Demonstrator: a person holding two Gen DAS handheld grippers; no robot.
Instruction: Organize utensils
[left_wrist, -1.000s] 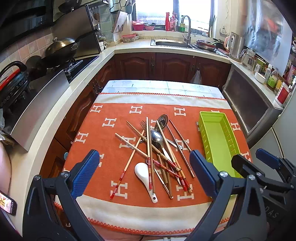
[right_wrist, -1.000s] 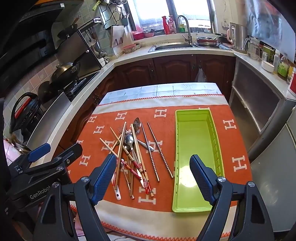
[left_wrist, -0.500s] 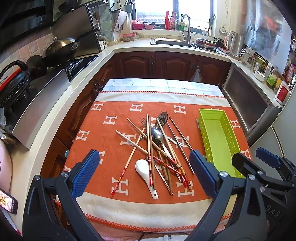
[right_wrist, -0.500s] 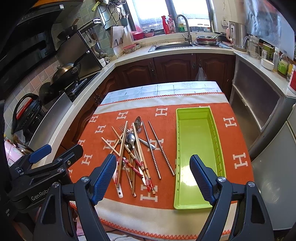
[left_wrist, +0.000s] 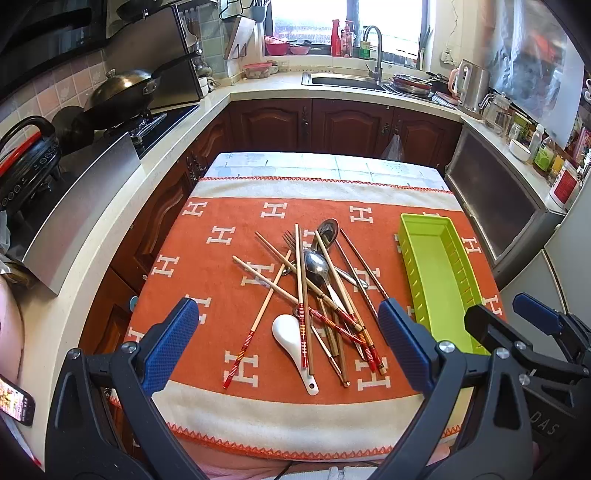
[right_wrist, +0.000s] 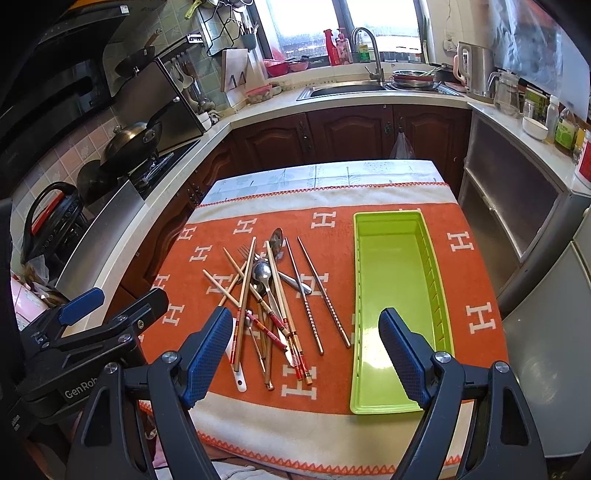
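A pile of utensils (left_wrist: 317, 295) lies on the orange cloth: wooden chopsticks with red ends, metal chopsticks (right_wrist: 321, 291), metal spoons (left_wrist: 316, 264), a fork and a white ceramic spoon (left_wrist: 291, 338). The pile also shows in the right wrist view (right_wrist: 269, 295). An empty green tray (right_wrist: 395, 295) lies to its right, also seen from the left wrist (left_wrist: 439, 280). My left gripper (left_wrist: 288, 350) is open, above the near end of the pile. My right gripper (right_wrist: 306, 358) is open, above the near cloth between pile and tray. Both hold nothing.
The orange cloth (left_wrist: 221, 266) covers a small table with kitchen counters on three sides. A stove with a wok (left_wrist: 122, 92) is at left, a sink (left_wrist: 343, 79) at the back, a steel cabinet (left_wrist: 498, 206) at right.
Both grippers have drawn back slightly toward the table's near edge and risen a little. The utensils and tray have not moved.
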